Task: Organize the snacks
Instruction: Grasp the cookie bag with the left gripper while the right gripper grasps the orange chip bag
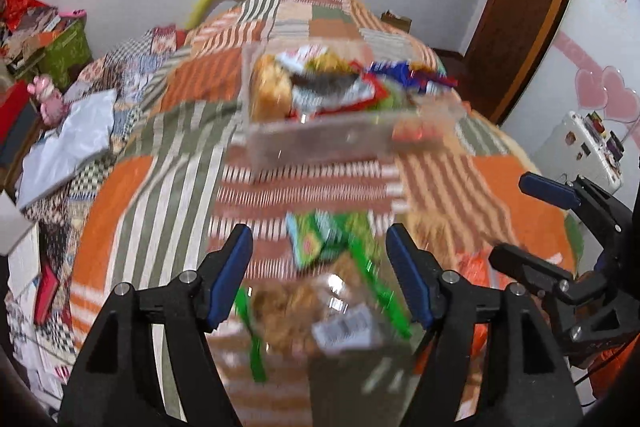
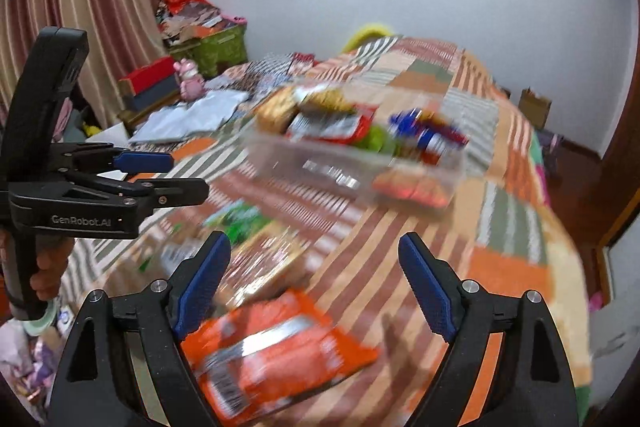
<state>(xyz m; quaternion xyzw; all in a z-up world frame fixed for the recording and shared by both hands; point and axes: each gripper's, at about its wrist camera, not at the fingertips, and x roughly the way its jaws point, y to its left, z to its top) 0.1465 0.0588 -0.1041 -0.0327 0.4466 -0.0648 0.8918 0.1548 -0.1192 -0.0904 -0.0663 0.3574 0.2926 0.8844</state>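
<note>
A clear plastic box (image 1: 320, 143) holding several snack packets sits on the patchwork bedspread (image 1: 160, 167), ahead of both grippers; the right wrist view shows the same box (image 2: 344, 175). My left gripper (image 1: 320, 259) is open above a green packet (image 1: 312, 243) and a clear bag of brown snacks (image 1: 304, 311) lying on the bed. My right gripper (image 2: 316, 267) is open over an orange packet (image 2: 272, 351), whose edge runs under the left finger. Neither packet is pressed by the pads. Each gripper shows in the other's view: the right gripper (image 1: 516, 223) and the left gripper (image 2: 188, 177). The pictures are blurred.
A white plastic bag (image 1: 68, 143), a pink toy (image 1: 50, 101) and a green storage box (image 1: 66, 51) lie left of the bed. A brown door (image 1: 520, 7) and a small white fridge (image 1: 584, 147) stand to the right. A hand (image 2: 44, 275) grips the left gripper's handle.
</note>
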